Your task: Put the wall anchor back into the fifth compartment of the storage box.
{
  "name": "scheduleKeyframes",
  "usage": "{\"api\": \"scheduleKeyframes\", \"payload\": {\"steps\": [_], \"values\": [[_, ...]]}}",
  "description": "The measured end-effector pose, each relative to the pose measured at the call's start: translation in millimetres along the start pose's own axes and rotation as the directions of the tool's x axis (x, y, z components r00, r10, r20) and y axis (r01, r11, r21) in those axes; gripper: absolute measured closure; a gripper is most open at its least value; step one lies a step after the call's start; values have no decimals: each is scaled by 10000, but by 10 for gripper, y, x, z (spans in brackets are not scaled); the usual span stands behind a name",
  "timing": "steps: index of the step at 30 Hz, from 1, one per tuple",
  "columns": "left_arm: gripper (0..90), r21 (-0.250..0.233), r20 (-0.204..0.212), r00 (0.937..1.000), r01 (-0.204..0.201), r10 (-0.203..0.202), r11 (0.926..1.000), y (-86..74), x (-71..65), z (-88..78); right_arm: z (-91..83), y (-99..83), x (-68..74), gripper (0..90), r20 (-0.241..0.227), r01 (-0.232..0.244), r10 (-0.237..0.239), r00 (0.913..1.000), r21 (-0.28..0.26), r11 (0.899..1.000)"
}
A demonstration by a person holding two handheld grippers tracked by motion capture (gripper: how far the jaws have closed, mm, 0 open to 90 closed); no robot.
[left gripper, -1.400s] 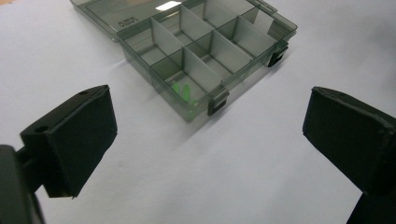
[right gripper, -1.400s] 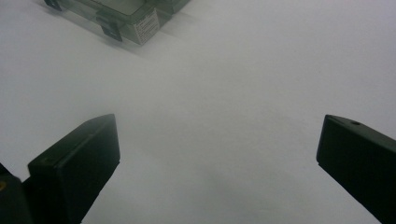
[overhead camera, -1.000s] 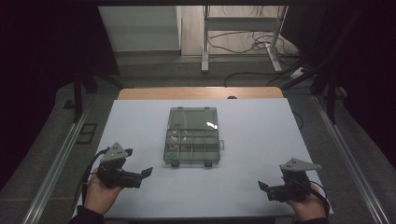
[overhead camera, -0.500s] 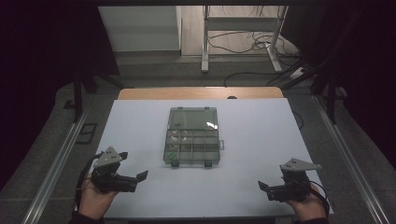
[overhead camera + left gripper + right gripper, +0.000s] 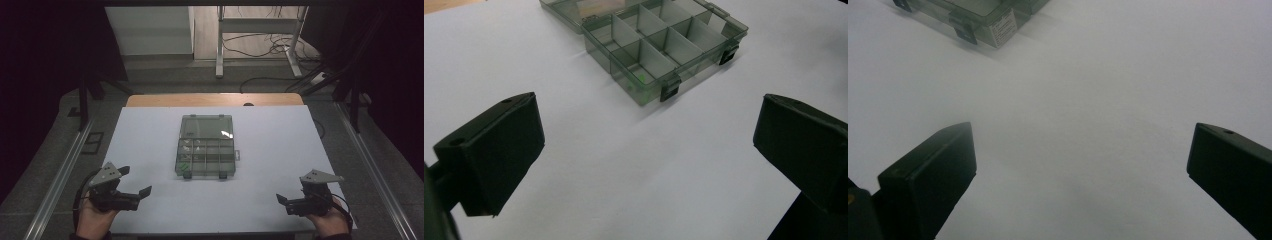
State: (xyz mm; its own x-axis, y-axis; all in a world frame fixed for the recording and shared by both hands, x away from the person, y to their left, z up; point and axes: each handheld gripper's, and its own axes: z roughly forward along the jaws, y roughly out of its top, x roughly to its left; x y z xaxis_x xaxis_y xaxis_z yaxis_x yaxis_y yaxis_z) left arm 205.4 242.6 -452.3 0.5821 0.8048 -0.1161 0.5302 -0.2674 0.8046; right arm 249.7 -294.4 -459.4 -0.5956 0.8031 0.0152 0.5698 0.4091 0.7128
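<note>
item 1, nearest: left gripper (image 5: 134,192), held in a hand at the near left edge of the white table (image 5: 280,150). jaws spread wide, nothing between them, touching nothing; in the left gripper view bare table shows between the two black pads.

item 2, nearest: right gripper (image 5: 287,202), held in a hand at the near right edge. jaws likewise wide apart and empty, over bare table.

item 3, mid-table: compartment box (image 5: 206,146), clear smoky plastic, lying open with its lid (image 5: 207,126) folded flat toward the far side. divided tray on the near side, two dark latches on its front edge. a small green item (image 5: 642,78) sits in a near-left compartment; other contents too small to tell. the box is well apart from both grippers, between them and farther out.

status, as a judgement: work on the box is not yet begun at this moment; neither tool is near it. reaching, picking or closing is all left to do.
</note>
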Motion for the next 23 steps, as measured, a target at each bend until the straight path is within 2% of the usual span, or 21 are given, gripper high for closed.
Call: {"api": "scheduleKeyframes", "payload": {"steps": [16, 23], "values": [[0, 642, -146, 9998, -126, 136, 9979, -163, 4, -23, 4, 1, 2, 0, 19, 24, -24, 10000, 43, 10000], [0, 630, -101, 9999, -108, 115, 9980, -161, 8, -18, 9, 1, 1, 0, 23, 38, -38, 10000, 87, 10000]]}}
